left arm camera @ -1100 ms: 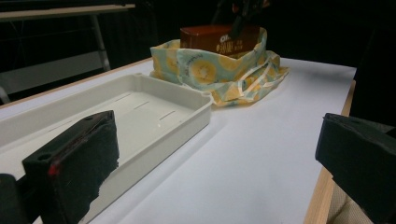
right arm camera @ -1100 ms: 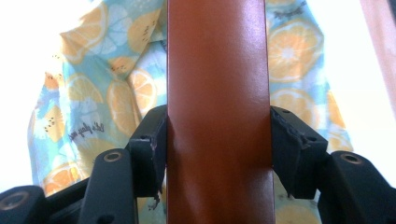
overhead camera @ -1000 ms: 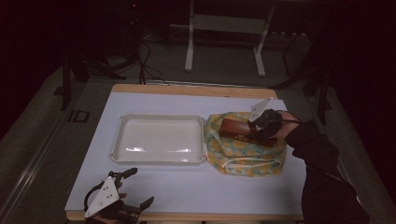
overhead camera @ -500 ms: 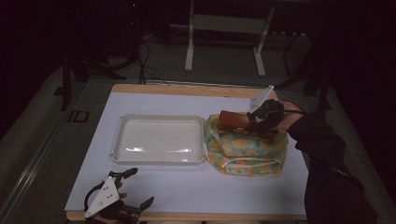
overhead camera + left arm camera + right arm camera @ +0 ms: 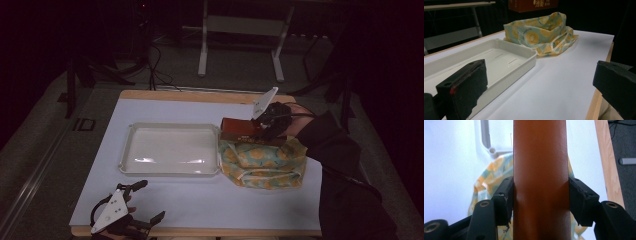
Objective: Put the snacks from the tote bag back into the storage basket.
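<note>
A brown-orange box (image 5: pixel 240 129) hangs in the air above the patterned yellow and teal cloth bag (image 5: pixel 264 161), held by my right gripper (image 5: pixel 263 129), which is shut on it. In the right gripper view the box (image 5: pixel 540 180) runs up between the two jaws, over the bag (image 5: pixel 489 180). My left gripper (image 5: pixel 141 201) lies open at the table's front left corner with nothing between its jaws. From the left gripper view the bag (image 5: pixel 541 33) sits beyond the white tray (image 5: pixel 506 57), and the box's underside (image 5: pixel 532 5) shows at the top.
A white shallow tray (image 5: pixel 127 150) lies in the middle of the white table, touching the bag's left side. The table's wooden edge (image 5: pixel 200 96) runs along the back. Stands and cables occupy the dark floor behind.
My right gripper has lifted the brown box up out of the bag and carried it slightly back and left. The left gripper has stayed put.
</note>
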Available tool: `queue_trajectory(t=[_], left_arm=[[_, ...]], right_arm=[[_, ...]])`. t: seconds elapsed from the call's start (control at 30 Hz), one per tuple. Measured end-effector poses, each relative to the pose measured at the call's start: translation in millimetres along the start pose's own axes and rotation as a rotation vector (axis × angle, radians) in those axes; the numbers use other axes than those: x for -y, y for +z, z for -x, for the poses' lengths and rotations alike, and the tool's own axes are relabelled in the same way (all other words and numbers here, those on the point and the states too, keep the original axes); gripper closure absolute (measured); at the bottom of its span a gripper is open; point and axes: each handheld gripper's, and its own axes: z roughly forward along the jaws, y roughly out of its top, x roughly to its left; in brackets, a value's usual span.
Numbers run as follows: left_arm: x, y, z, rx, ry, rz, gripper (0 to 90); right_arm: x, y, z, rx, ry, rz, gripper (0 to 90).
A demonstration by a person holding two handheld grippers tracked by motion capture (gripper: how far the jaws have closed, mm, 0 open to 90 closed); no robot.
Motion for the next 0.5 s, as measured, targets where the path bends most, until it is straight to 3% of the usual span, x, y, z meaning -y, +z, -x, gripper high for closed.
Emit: queue_trajectory(t=[0.5], left_arm=[[0.2,-0.9,0.2,0.004,0.004,0.0,0.0]], right_arm=[[-56.0,16.8,-12.6,-0.044,-0.083,0.013,42.8]])
